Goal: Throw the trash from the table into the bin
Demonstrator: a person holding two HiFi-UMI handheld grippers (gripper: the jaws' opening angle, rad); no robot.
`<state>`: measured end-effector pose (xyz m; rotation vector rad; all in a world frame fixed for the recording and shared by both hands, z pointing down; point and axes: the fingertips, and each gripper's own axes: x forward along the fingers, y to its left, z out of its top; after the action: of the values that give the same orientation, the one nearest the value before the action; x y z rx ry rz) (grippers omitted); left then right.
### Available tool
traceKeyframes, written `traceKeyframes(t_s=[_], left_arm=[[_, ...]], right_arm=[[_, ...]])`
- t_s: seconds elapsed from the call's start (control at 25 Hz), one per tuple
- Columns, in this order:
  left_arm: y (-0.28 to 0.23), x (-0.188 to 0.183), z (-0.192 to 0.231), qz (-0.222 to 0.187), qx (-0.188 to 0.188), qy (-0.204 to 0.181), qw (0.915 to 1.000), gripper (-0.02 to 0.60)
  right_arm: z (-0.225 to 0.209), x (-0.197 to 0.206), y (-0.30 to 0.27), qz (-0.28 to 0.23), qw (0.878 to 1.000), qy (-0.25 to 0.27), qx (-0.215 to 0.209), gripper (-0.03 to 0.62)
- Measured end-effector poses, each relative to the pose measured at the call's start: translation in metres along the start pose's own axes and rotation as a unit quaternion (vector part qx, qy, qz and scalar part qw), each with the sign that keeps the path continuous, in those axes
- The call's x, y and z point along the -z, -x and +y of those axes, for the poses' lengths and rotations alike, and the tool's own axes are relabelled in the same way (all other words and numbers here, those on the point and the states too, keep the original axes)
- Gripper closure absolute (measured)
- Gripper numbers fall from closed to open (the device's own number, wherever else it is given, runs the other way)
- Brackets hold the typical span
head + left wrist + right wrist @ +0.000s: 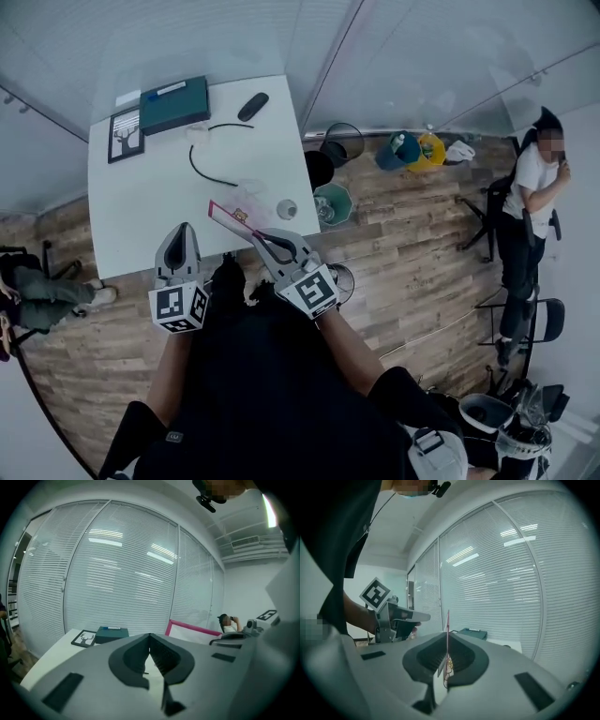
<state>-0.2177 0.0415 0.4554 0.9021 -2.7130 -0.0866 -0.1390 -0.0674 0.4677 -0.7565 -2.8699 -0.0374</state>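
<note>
Above the table (141, 216) edge, pinched pink-edged wrapper (230, 214) thinly in right tool (258, 234), left tool (182, 228) shut, empty; risked dropping it short of green bin (335, 203).

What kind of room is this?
Probably an office or meeting room: there's a white table, slatted blinds along the walls, and office chairs nearby.

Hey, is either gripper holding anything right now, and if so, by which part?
The right gripper pinches a flat, pink-edged wrapper by its near end. The left gripper is shut with nothing in it.
</note>
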Motion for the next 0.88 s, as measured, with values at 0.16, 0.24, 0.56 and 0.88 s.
traceKeyframes(t_s=[0.16,0.24,0.56,0.88], left_arm=[[0.0,-0.003,-0.021,0.001,0.038,-0.013,0.9992,0.575],[-0.007,-0.005,-0.027,0.001,0.059,-0.017,0.9981,0.575],[-0.041,-0.014,-0.034,-0.008,0.145,-0.016,0.9893,0.575],[-0.055,0.002,-0.054,0.022,0.271,-0.013,0.9622,0.575]], right_arm=[[-0.001,-0.01,0.022,-0.014,0.999,0.002,0.032,0.583],[-0.003,-0.014,0.028,-0.016,0.998,0.0,0.054,0.583],[-0.005,-0.02,0.051,-0.013,0.986,0.004,0.165,0.583],[0.021,-0.012,0.077,0.007,0.947,-0.044,0.319,0.583]])
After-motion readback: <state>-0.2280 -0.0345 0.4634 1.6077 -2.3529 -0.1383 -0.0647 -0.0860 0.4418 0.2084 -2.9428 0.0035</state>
